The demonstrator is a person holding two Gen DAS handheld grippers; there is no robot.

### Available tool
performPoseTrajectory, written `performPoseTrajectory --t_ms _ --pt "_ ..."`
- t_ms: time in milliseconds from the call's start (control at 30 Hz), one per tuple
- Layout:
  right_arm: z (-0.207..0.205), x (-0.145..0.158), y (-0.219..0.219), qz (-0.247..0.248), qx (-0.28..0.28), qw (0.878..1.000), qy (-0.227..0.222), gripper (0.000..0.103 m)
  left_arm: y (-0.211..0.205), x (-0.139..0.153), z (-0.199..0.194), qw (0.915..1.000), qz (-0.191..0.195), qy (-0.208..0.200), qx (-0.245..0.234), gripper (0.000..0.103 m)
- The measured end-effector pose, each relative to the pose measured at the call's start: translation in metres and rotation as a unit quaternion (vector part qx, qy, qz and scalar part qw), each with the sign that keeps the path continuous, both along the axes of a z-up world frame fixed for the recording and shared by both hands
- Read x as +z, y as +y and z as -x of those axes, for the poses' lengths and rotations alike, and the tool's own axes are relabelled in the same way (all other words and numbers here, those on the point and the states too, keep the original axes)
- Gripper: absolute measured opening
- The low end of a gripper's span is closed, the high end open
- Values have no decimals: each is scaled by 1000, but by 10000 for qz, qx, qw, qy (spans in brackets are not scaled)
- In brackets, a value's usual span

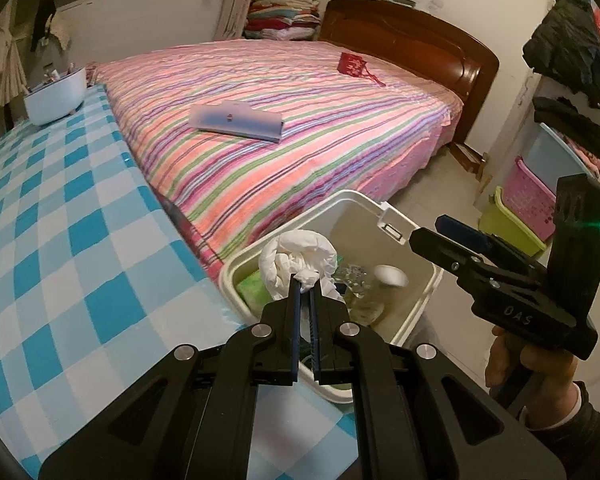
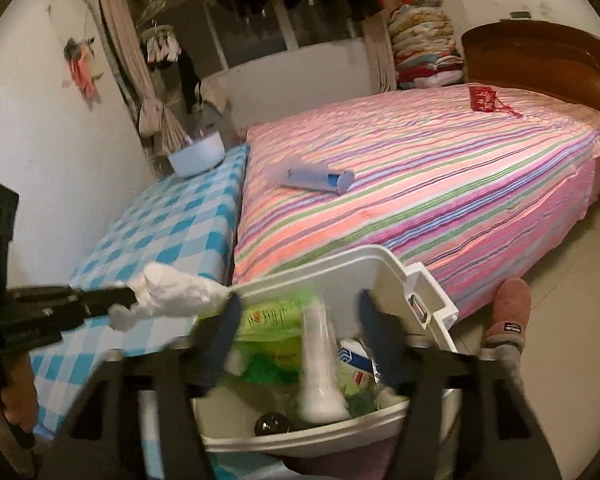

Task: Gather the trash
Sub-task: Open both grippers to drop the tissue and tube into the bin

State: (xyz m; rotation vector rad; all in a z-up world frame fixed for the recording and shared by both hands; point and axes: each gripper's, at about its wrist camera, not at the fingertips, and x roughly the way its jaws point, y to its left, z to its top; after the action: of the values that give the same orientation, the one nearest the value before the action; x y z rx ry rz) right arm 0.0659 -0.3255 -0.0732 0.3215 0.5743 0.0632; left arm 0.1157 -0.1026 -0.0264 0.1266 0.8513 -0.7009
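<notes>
While the left tool (image 1: pixel 307 280) pinches a twisted corner of the crumpled white tissue wad (image 1: pixel 298 258) between its closed tips, the wad hangs at the near rim of the white trash bin (image 1: pixel 342 202), partly over the opening. Seen from the right wrist, the wad's long axis runs roughly level, from the tool tips toward the bin. Inside the bin lie green packaging (image 2: pixel 274 318), a white plastic bottle (image 2: pixel 320 376) with its long axis running from the far wall down toward the near rim, a small blue-and-white carton (image 2: pixel 354 354) and a dark round object (image 2: pixel 272 424). With its jaws spread wide, the right tool (image 2: pixel 298 316) hovers over the bin with nothing gripped. The bin stands beside the blue checked surface (image 1: pixel 60 220), at the foot of a striped bed (image 1: pixel 300 120). On the bed lie a pale blue tube-like package (image 1: pixel 238 120) and a small red pouch (image 1: pixel 354 64); a white bowl (image 1: pixel 56 96) sits at the surface's far end.
</notes>
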Motion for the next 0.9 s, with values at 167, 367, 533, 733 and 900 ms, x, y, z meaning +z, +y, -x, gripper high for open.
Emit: performPoseTrajectory --t_ms 167,367,533,733,900 --pt "3 -1 -10 -81 -125 9999 -23 68 -10 -6 -3 9999 -21 32 -109 4" --pt "11 -1 -23 -237 -306 9992 6 68 -22 -5 -3 9997 30 56 -219 4" --pt "17 -1 -25 -249 -378 9990 -6 68 -34 -3 -1 9995 53 47 -321 4" --pt "21 -2 -28 -318 -471 9984 -11 68 -49 -8 1 9989 0 52 -455 6" --pt "24 -3 -31 -358 -503 9981 27 68 -53 -10 -3 9988 -19 41 -489 7"
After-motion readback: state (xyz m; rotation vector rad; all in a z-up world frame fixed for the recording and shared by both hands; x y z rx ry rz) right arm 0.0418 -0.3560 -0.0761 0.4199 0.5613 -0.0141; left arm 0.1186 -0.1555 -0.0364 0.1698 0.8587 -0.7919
